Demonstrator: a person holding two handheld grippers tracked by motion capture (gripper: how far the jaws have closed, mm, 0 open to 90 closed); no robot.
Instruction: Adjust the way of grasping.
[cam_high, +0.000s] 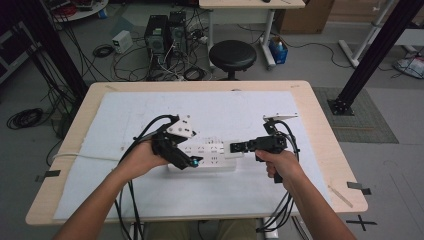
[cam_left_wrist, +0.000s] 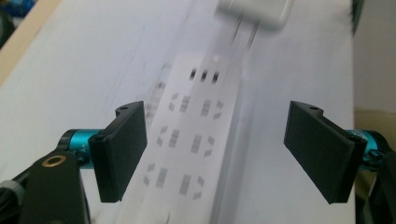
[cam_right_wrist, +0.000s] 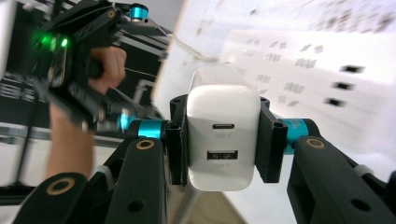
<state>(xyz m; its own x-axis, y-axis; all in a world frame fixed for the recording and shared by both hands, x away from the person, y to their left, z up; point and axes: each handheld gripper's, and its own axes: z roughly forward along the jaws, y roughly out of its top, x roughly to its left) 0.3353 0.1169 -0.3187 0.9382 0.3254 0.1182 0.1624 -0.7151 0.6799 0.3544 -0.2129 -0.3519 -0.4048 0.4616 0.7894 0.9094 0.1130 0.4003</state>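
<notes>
A white power strip (cam_high: 210, 156) lies in the middle of the white sheet (cam_high: 150, 115). My left gripper (cam_high: 193, 161) hangs over its left end, pointing down. Its jaws stand wide open in the left gripper view, astride the power strip (cam_left_wrist: 187, 154) without touching it. My right gripper (cam_high: 239, 147) is shut on a white USB charger (cam_high: 233, 148) just above the strip's right end. In the right gripper view, the charger (cam_right_wrist: 219, 158) sits between the pads (cam_right_wrist: 267, 140), ports facing the camera. The charger (cam_left_wrist: 254, 11) and its prongs show blurred over the strip's far end.
The wooden table (cam_high: 305, 100) has bare edges around the sheet. Cables trail from both grippers over the near edge. A black stool (cam_high: 232, 55) and computer boxes (cam_high: 162, 32) stand on the floor beyond the table. The left gripper (cam_right_wrist: 70, 60) and its hand show in the right gripper view.
</notes>
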